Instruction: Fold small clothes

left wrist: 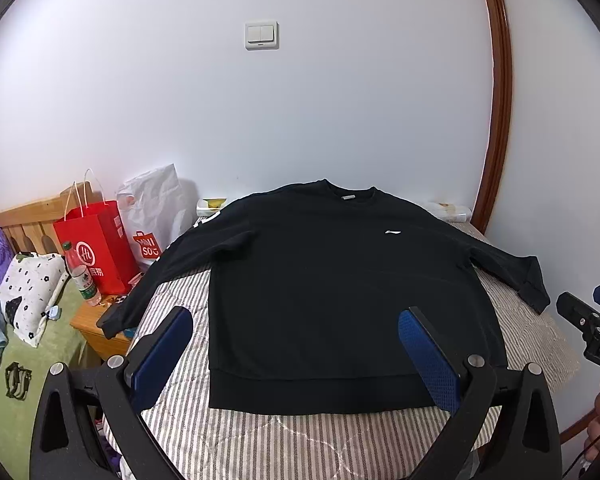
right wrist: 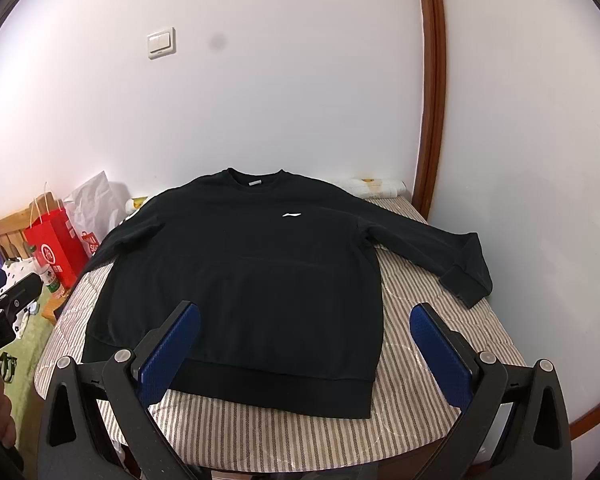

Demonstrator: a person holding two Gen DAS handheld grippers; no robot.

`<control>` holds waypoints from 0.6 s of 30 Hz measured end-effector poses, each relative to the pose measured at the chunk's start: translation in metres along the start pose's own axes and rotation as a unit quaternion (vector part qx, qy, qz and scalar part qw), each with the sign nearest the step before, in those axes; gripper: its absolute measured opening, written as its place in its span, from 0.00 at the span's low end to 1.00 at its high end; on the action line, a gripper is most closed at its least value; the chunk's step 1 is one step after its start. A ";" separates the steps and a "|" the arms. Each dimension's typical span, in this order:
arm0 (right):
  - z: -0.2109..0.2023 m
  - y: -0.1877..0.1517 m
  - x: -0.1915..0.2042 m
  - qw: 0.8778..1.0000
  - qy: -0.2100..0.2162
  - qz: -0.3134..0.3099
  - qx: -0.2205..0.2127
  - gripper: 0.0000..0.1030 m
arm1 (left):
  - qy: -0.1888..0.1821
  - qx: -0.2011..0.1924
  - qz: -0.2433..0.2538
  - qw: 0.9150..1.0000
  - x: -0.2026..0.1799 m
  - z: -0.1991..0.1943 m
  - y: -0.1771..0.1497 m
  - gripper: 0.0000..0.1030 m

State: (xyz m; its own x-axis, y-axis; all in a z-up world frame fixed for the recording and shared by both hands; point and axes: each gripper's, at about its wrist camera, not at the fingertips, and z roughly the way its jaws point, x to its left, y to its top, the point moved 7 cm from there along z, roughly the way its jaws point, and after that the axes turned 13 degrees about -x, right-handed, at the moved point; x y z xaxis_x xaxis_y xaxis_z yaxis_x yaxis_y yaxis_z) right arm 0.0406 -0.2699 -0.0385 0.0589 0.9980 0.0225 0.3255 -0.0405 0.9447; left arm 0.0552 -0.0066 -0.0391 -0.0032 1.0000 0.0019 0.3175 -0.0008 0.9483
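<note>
Nearest the left wrist lens, the left gripper (left wrist: 296, 316) hangs spread wide above the sweatshirt's hem, pinching nothing. Farther left, at 9 o'clock, a pillow (left wrist: 30, 292) lies on a green cover, with a bottle (left wrist: 82, 276) and a red bag (left wrist: 100, 248) just beyond, and a white bag (left wrist: 156, 216) behind them. At centre, the black sweatshirt (left wrist: 324, 292) lies flat and face up on the striped bed (left wrist: 284, 444), collar toward 12 o'clock by the wall, both sleeves angled outward. High at 12 o'clock a switch (left wrist: 262, 35) sits on the wall. In the right wrist view, the right gripper (right wrist: 305, 318) is likewise spread and empty, its left finger over the hem and its right one over bare bedding beside the sweatshirt's right edge. At 1 o'clock, a brown frame (right wrist: 432, 80) runs up the wall.
</note>
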 end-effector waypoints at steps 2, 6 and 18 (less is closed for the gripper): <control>0.000 0.000 -0.001 1.000 -0.001 -0.001 0.000 1.00 | -0.001 0.001 -0.001 1.000 -0.001 0.000 0.001 1.00; -0.001 0.000 -0.001 1.000 0.000 -0.002 0.000 1.00 | -0.003 0.002 -0.003 1.000 -0.001 0.001 0.001 1.00; -0.003 0.002 0.001 1.000 0.001 -0.003 -0.001 1.00 | -0.003 0.003 -0.007 1.000 -0.002 0.000 -0.003 1.00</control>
State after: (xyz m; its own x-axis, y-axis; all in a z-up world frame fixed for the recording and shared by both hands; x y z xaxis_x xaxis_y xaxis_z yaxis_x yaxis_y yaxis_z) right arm 0.0390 -0.2686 -0.0357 0.0540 0.9984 0.0169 0.3235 -0.0335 0.9456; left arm 0.0542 -0.0085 -0.0423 -0.0024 0.9999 -0.0121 0.3229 0.0122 0.9464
